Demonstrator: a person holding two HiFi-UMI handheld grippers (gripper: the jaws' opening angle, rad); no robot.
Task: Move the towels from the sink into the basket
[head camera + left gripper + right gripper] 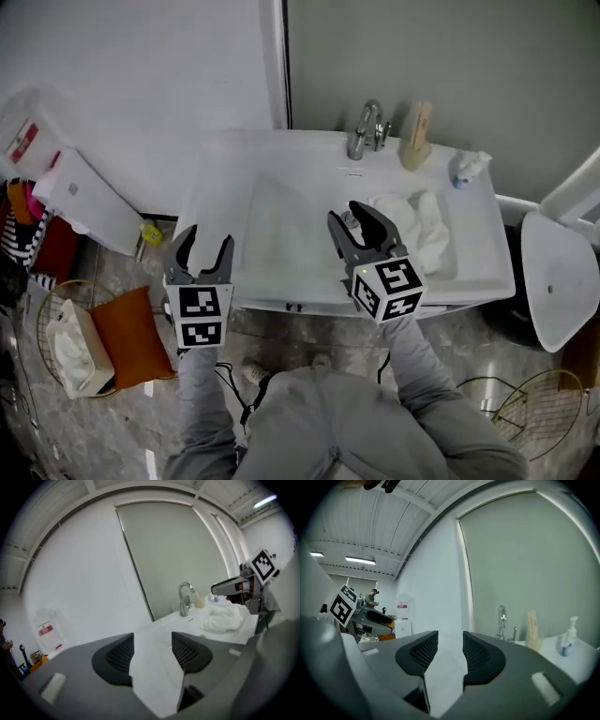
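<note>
Presently towels [414, 225] in sink [281, 234], just right of right gripper [345, 214]; left gripper [210, 236] farther off; both open-jawed, empty.

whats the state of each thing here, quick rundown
left gripper: jaws open, nothing between them
right gripper: jaws open, nothing between them
white crumpled towels: heaped in the white sink, right side
chrome tap: no water seen running

left claw [199, 250] open, right claw [363, 226] open
</note>
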